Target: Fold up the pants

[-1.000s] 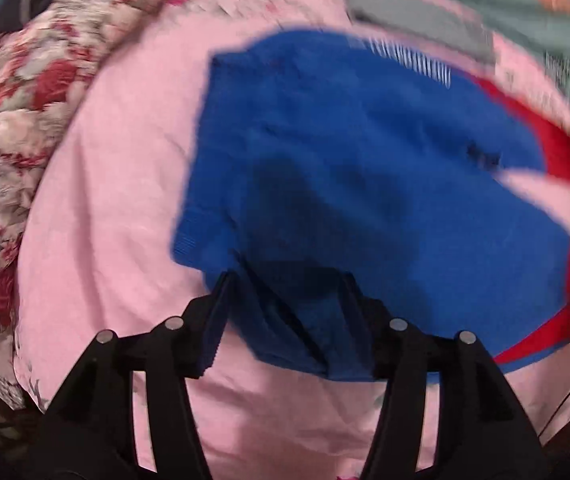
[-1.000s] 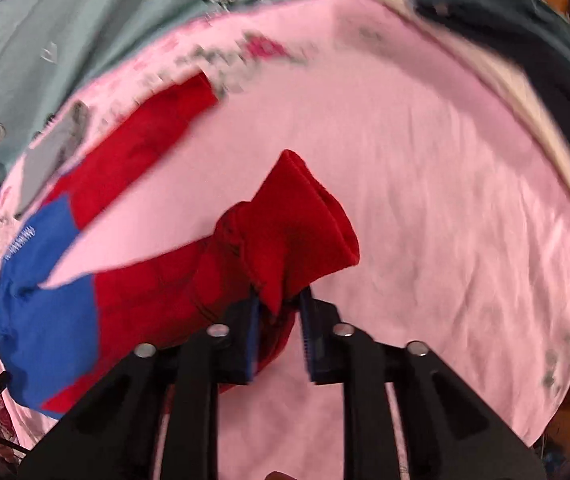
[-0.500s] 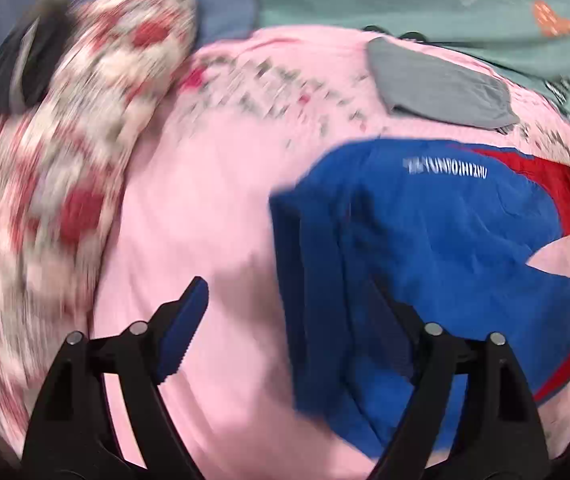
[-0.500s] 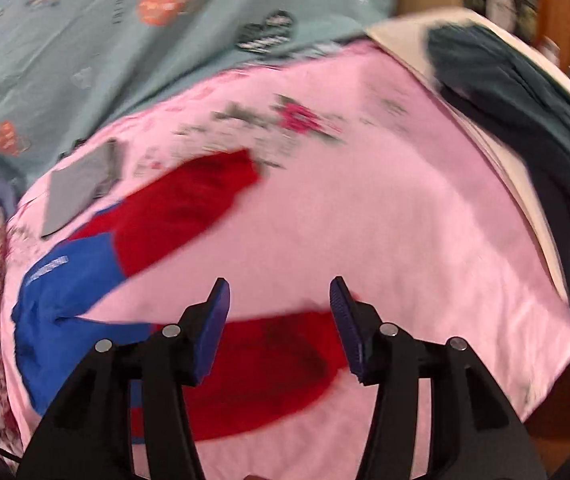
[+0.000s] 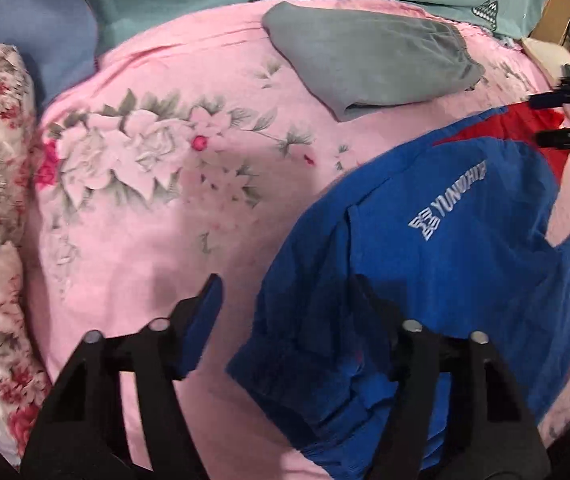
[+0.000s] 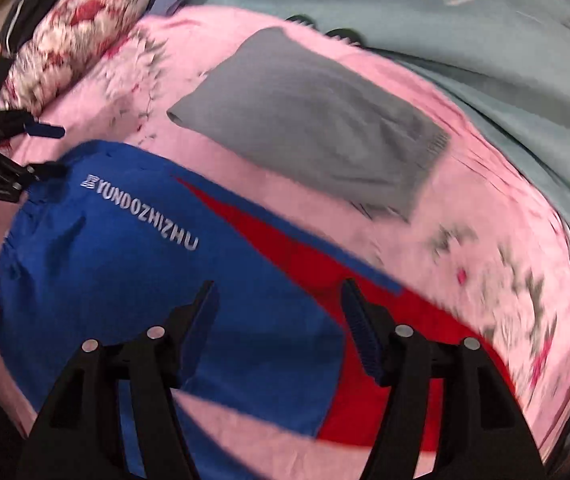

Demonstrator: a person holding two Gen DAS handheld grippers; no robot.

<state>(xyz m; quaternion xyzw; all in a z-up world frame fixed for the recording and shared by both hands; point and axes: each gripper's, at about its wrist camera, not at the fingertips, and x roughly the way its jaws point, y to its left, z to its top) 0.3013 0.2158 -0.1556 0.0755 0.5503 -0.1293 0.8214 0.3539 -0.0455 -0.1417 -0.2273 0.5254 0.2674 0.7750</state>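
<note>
your left gripper (image 5: pixel 285 300) was spread wide, empty, over the waist end of the pants (image 5: pixel 445 260), which lay flat on the pink sheet (image 5: pixel 165 220). your right gripper (image 6: pixel 279 304) was wide too, holding nothing, above where blue meets red. a folded grey garment (image 6: pixel 313 120) lay just beyond, apart from the pants.

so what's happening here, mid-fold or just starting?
A person with two handheld grippers is working on blue and red pants spread on a pink floral bedsheet. Both the left gripper and right gripper are open and holding nothing, hovering over the waist end and the leg area. The pants lie mostly flat, legs apart, so no fold shows yet. A folded grey garment sits beyond them on the sheet.
</note>
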